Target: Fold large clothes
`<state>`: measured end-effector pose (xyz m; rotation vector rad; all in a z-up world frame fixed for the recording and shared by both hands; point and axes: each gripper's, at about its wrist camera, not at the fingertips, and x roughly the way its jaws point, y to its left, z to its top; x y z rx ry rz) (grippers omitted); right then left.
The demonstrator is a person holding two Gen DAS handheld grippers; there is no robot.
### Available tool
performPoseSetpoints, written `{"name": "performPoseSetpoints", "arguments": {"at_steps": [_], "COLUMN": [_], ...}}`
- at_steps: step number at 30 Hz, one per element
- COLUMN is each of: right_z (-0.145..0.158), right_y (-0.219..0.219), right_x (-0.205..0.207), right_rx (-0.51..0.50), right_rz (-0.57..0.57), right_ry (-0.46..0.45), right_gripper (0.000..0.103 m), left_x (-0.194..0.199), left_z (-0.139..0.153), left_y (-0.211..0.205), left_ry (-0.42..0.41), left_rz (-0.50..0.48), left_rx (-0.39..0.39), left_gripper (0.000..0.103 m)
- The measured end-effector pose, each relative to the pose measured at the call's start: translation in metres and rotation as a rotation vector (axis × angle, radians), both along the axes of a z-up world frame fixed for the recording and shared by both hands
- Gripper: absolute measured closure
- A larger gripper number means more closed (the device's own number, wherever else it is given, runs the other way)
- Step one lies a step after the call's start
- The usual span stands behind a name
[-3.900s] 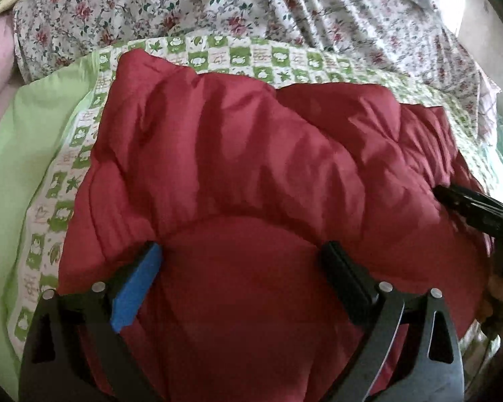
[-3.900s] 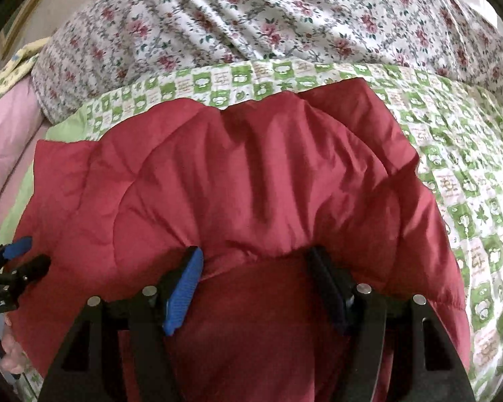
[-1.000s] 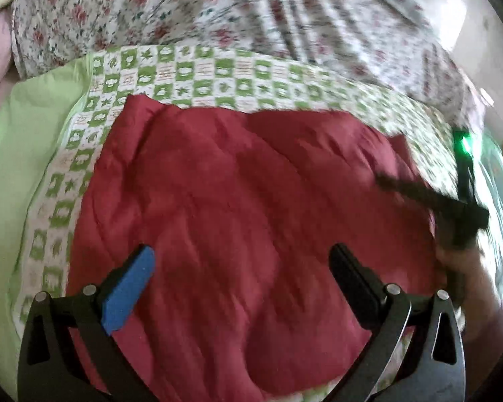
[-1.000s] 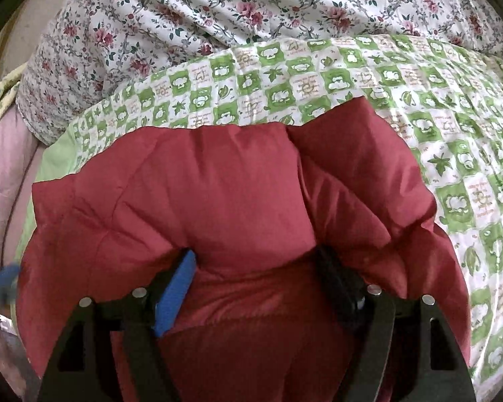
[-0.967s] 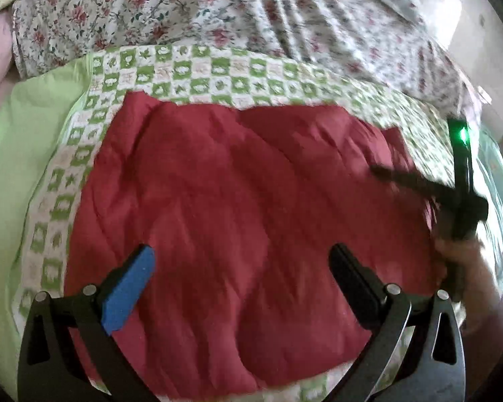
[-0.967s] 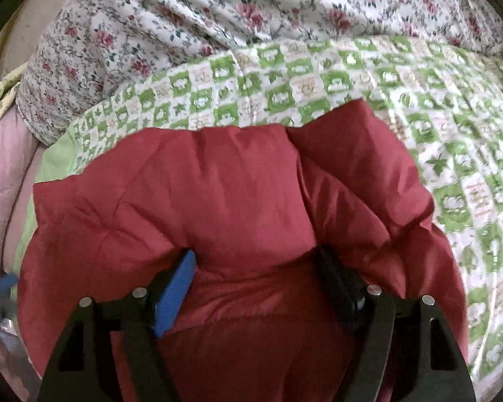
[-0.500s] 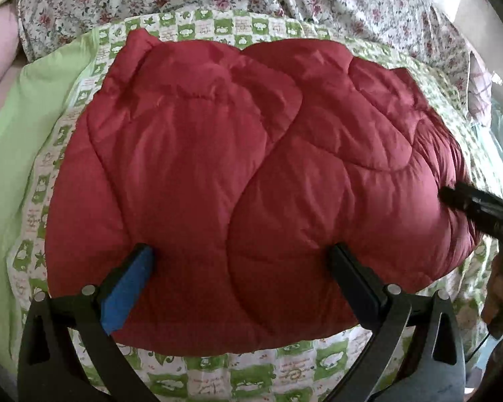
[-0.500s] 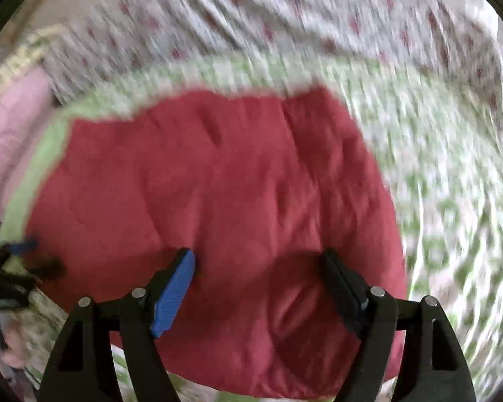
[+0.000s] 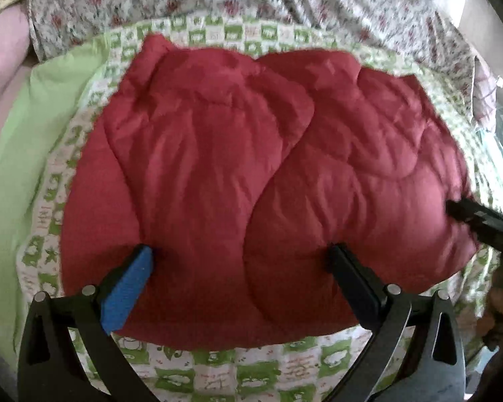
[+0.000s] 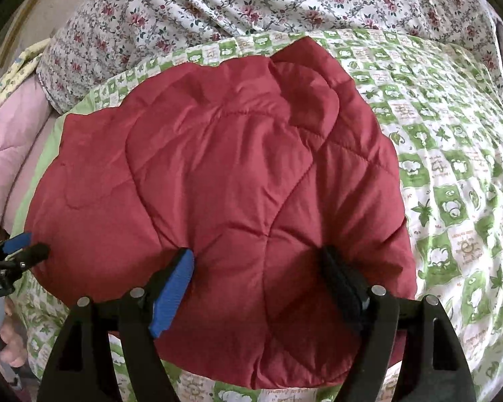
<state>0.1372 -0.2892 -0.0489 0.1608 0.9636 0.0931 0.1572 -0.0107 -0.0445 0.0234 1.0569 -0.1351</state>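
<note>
A padded dark red garment [image 9: 251, 174] lies folded into a broad rounded pad on a green-and-white checked bedspread [image 9: 218, 378]. My left gripper [image 9: 238, 254] stands open over its near edge, with both tips on the red fabric and nothing pinched. In the right wrist view the same garment [image 10: 224, 174] fills the middle. My right gripper [image 10: 256, 256] is open over its near part, and the cloth lies flat between the fingers. The right gripper [image 9: 469, 214] shows at the garment's right edge in the left view. The left gripper [image 10: 23, 248] shows at its left edge in the right view.
A floral sheet [image 10: 251, 0] is heaped behind the garment. A pink quilt [image 10: 3, 154] and a plain light green cloth [image 9: 16, 154] lie to the left. The checked bedspread [image 10: 452, 167] stretches wide to the right. A hand [image 9: 499, 315] shows at the right rim.
The right gripper has let go of the bunched red fold it held and pulled back. The garment now lies flat and folded. The left gripper has sunk slightly towards it.
</note>
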Motion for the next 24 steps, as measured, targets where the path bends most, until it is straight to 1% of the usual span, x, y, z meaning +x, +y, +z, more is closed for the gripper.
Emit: {"name": "performPoseSetpoints", "arguments": {"at_steps": [1,4,6,8,10,11,12,14,18,24], "right_z": [0.007,0.036,0.044,0.040,0.023,0.012,0.001,-0.007,-0.011,-0.003], "right_y": [0.002,0.013,0.022,0.029,0.036,0.036,0.037,0.038,0.039,0.040], "right_x": [-0.003,-0.016,-0.013,-0.003,0.013,0.019,0.025,0.029,0.031,0.028], "right_rx": [-0.011,-0.001,-0.017,-0.020,-0.062,-0.074,-0.078,-0.097,-0.110,-0.111], "right_rz": [0.003,0.027,0.042,0.062,0.058,0.060,0.065,0.072,0.065,0.061], "right_ry": [-0.014,-0.118,-0.132,-0.110,-0.044,-0.008,0.007,0.001,-0.011,-0.015], "right_gripper": [0.024,0.024,0.024,0.024,0.024,0.022,0.020,0.018,0.016,0.016], "left_x": [0.002,0.003,0.006,0.007,0.006,0.006,0.005,0.006,0.008,0.010], "left_z": [-0.003,-0.003,-0.003,-0.003,-0.003,-0.004,-0.004,-0.006,-0.010,-0.010], "left_y": [0.000,-0.002,-0.003,-0.003,-0.004,-0.004,-0.004,-0.005,-0.007,-0.008], "left_ry": [0.001,-0.006,-0.005,-0.007,-0.009,-0.009,-0.010,-0.013,-0.022,-0.023], "left_rz": [0.000,-0.005,-0.005,-0.006,-0.006,-0.006,-0.006,-0.008,-0.012,-0.011], "left_rx": [0.000,0.008,0.010,0.012,0.011,0.012,0.015,0.023,0.033,0.047], "left_gripper": [0.000,0.000,0.000,0.000,0.000,0.000,0.000,0.000,0.000,0.000]}}
